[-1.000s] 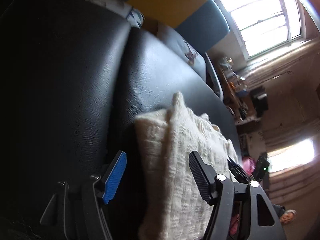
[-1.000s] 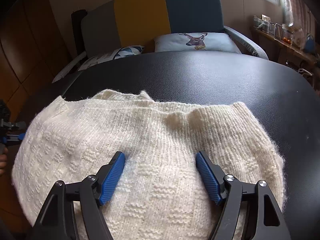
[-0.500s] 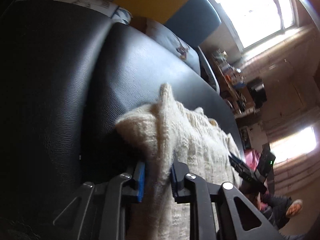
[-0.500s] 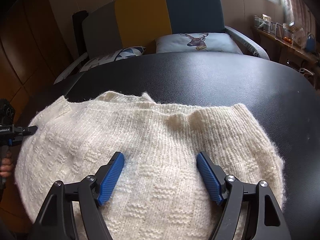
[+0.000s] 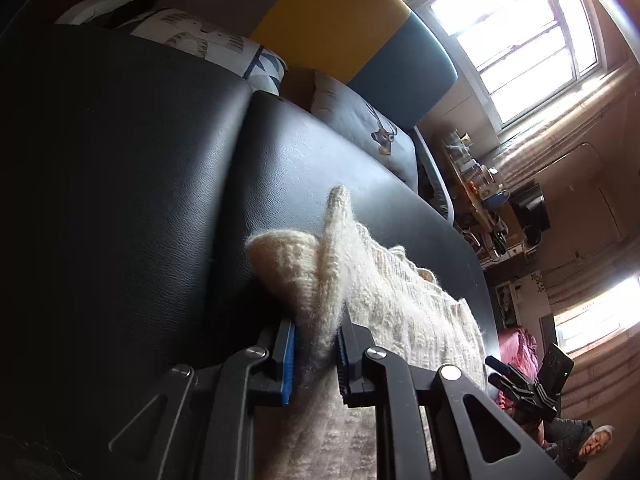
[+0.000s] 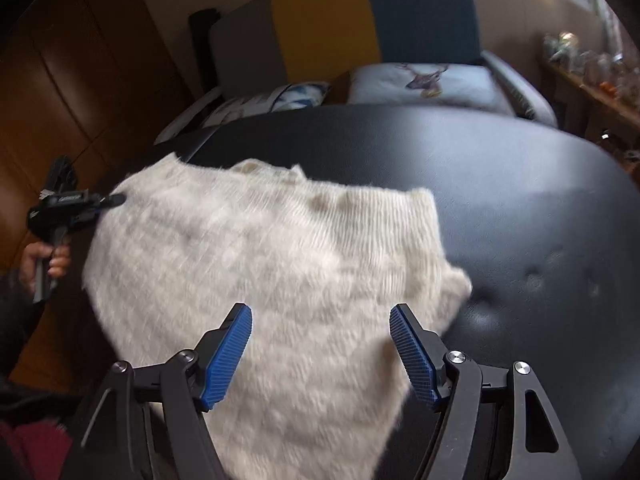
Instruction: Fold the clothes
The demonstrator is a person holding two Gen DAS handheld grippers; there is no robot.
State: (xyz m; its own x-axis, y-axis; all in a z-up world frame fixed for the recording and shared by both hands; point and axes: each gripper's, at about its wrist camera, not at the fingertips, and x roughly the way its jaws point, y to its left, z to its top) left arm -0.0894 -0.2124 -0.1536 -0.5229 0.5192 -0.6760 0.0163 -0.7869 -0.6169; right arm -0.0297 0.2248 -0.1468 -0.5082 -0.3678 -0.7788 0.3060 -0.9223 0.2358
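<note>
A cream knitted sweater [image 6: 272, 248] lies on a black leather surface [image 6: 520, 184]. In the left wrist view my left gripper [image 5: 316, 344] is shut on the sweater [image 5: 384, 304] at its left edge, and the pinched knit stands up in a fold. The right wrist view shows that left gripper [image 6: 108, 201] at the sweater's far left corner, held by a hand [image 6: 48, 264]. My right gripper [image 6: 320, 348] is open above the sweater's near part, with its blue pads on either side of the knit. In the left wrist view the right gripper [image 5: 500, 372] sits beyond the sweater's far edge.
Behind the black surface stands a yellow and teal sofa [image 6: 372, 20] with a deer cushion [image 6: 424, 80] and a patterned cushion [image 6: 280, 98]. Wooden panels [image 6: 80, 80] are at the left. A cluttered shelf [image 6: 592, 76] runs along the right wall under a window [image 5: 520, 32].
My left gripper closed on the sweater's left edge and lifted it into a raised fold. The sweater's left side has been pulled, and the right wrist view has shifted and blurred. The right gripper stayed open.
</note>
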